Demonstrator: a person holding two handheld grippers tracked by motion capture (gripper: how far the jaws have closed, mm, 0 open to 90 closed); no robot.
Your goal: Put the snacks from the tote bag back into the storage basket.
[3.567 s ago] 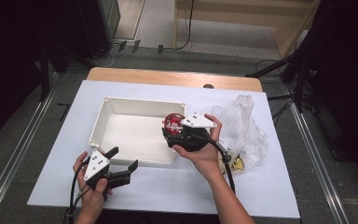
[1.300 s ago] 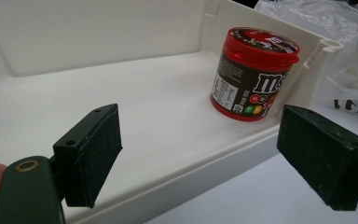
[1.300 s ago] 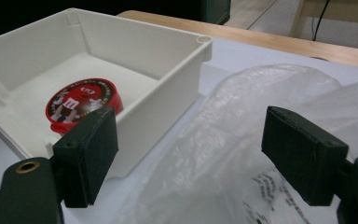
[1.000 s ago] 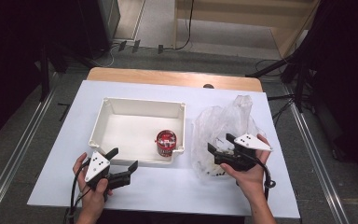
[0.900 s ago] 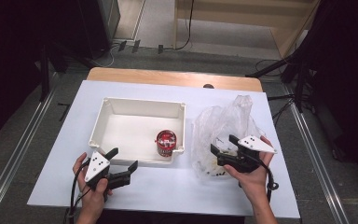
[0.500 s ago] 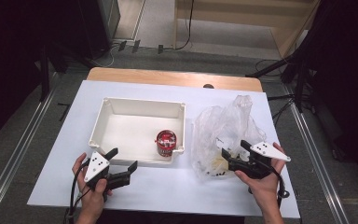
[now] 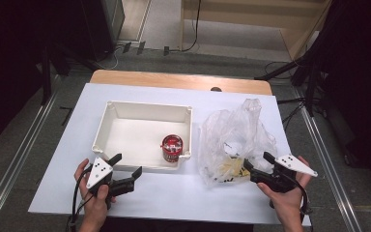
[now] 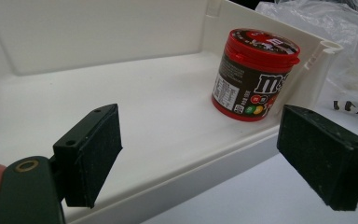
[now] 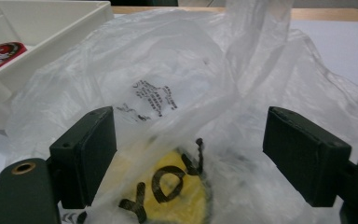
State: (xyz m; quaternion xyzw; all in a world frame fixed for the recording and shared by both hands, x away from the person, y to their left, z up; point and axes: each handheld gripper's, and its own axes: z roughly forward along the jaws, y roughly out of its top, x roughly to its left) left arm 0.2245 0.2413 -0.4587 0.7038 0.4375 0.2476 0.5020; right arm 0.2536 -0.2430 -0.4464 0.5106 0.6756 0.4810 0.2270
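Yellow packet [image 9: 175, 186] is lying inside the clear plastic bag [image 7: 236, 140], right of the white bin [image 7: 142, 133]. Right gripper [image 7: 256, 170] is reaching at the bag's near edge, jaws spread wide. Risk: the pads may be pinching only loose film, slipping off the packet. Left gripper [image 7: 125, 171] is resting near the bin, jaws spread, empty; candy jar [image 8: 254, 74] is standing in the bin's near right corner.

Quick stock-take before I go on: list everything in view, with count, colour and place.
Tray: one, white, table centre-left.
Can: one, red lid, brown body, upright in the tray's near right corner.
Bag: one, clear plastic, crumpled, right of the tray.
Yellow item: one, black lettering, inside the bag's near end.
Table: one, white top, wooden far edge.
Left gripper: black, open, just before the tray's near rim.
Right gripper: black, open, at the bag's near end.
Hands: two, at the near edge.
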